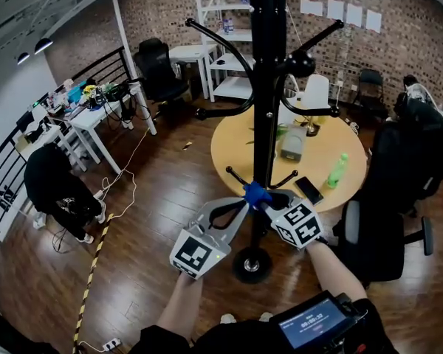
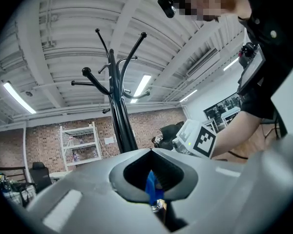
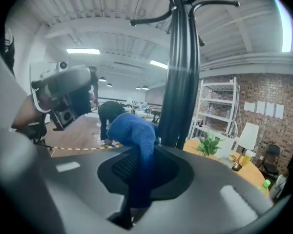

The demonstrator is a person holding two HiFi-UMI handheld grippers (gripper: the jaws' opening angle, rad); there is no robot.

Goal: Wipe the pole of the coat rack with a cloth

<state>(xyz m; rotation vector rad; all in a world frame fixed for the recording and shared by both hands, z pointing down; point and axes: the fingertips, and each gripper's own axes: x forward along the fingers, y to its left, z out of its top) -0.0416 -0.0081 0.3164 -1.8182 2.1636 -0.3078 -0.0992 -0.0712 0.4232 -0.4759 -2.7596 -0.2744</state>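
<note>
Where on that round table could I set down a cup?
The table is bare on its right side, between lamp and green bottle. Around the grey box, plant and phone it's crowded.

Fuzzy blue cloth [image 3: 133,130], glossy black metal pole [image 3: 183,82]

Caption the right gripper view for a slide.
Right gripper clamps a blue cloth beside the black coat rack pole.

Your grey plastic left gripper [image 1: 242,202] and right gripper [image 1: 267,205] each carry a black-and-white square-marker cube [image 1: 200,254]; your black top [image 1: 229,339] is short-sleeved.
</note>
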